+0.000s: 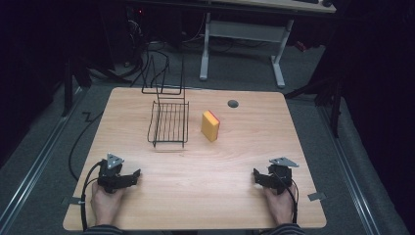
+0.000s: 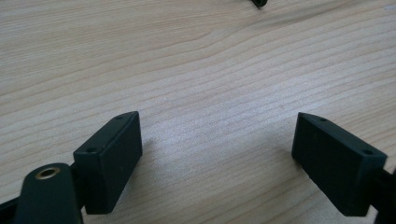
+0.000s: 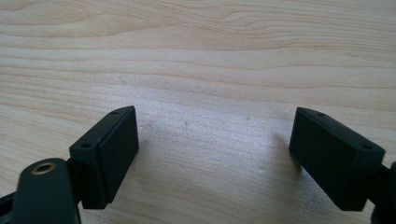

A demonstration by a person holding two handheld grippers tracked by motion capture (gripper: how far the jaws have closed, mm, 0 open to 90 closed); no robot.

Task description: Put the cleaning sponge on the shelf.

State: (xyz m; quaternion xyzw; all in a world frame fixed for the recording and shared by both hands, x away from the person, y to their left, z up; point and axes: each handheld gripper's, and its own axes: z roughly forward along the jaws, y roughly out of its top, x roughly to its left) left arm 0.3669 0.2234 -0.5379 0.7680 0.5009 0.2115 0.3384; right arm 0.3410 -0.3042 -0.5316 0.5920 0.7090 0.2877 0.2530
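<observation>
Left claw (image 1: pixel 133 175) low on table (image 1: pixel 205 166), right claw (image 1: pixel 258 177) likewise, jaws spread

Two black hand-held grippers: left hand-held gripper (image 1: pixel 128 177), right hand-held gripper (image 1: pixel 261 177). Grey three-cornered plate on each, black cable trailing. Blocky jaws, small screw holes, brass-ringed hole. Striped dark sleeve cuffs.

The high view looks down on the whole table (image 1: pixel 195 161); both gripper views skim its wood closely.

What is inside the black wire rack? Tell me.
The wire rack holds nothing; bare wooden table shows between its bars. The yellow sponge stands beside it, apart. No part of its inside is covered.
</observation>
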